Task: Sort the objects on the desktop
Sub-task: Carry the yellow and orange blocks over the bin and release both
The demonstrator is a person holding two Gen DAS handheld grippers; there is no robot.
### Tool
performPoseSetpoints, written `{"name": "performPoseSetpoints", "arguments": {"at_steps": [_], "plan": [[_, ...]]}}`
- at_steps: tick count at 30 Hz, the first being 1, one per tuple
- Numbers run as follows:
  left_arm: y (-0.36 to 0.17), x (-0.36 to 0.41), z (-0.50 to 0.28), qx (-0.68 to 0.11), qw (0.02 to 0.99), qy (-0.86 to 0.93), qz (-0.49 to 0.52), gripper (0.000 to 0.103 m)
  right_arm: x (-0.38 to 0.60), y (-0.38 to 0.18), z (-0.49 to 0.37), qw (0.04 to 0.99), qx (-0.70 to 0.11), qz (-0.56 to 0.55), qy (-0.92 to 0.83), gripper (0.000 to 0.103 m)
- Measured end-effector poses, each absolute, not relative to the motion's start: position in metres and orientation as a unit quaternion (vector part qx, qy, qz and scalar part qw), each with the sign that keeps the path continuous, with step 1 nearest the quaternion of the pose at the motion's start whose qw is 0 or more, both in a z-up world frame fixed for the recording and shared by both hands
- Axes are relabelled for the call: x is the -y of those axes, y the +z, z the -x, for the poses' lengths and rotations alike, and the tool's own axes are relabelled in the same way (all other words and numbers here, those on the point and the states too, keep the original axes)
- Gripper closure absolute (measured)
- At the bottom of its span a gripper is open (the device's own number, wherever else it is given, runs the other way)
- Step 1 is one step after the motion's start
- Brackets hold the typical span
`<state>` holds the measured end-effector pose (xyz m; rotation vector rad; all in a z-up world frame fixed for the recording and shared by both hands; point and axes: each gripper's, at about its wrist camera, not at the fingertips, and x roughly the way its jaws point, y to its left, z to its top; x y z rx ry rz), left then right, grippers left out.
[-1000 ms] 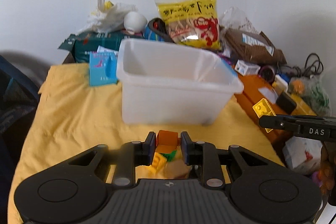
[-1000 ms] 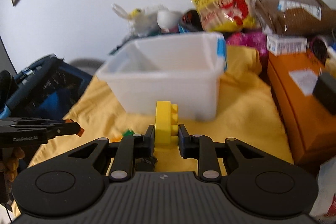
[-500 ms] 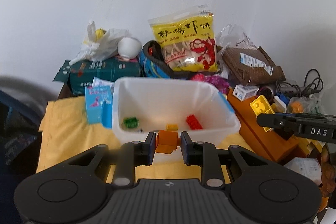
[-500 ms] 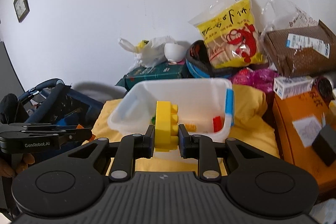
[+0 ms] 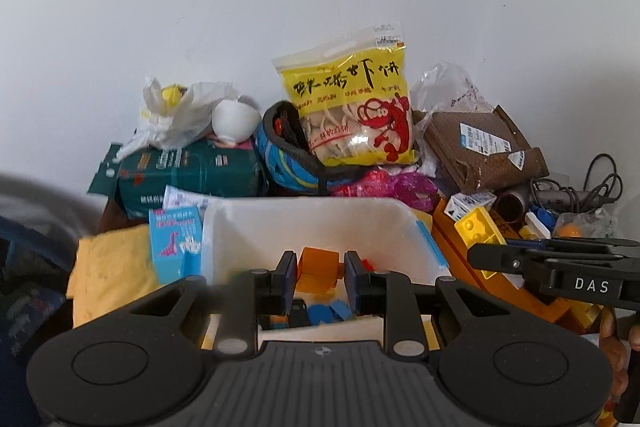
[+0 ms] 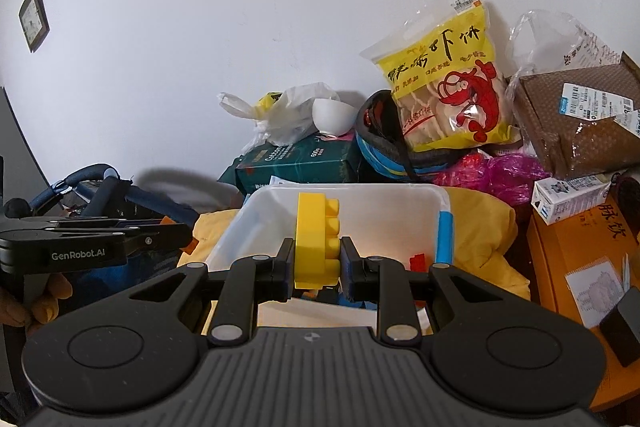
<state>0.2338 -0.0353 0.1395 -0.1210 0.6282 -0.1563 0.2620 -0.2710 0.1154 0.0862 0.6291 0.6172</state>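
Now my orange block (image 5: 318,263) and yellow block (image 6: 317,239), low at the table edge a second ago, hang over the white bin (image 5: 308,215), so both can drop; left gripper (image 5: 318,277) and right gripper (image 6: 317,269) each pinch theirs, held level side by side above the near rim

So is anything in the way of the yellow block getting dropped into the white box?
Nothing visible is. The right gripper holds the yellow block over the open white box, with no lid on it. Only small blocks lie inside.
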Motion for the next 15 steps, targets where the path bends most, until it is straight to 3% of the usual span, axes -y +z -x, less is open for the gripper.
{"name": "performPoseSetpoints", "arguments": {"at_steps": [15], "plan": [[0.139,0.029,-0.28,-0.348,0.93,-0.082,0.082,0.074,0.258,0.116,-0.303,0.898,-0.334,-0.031,0.286,0.078]]}}
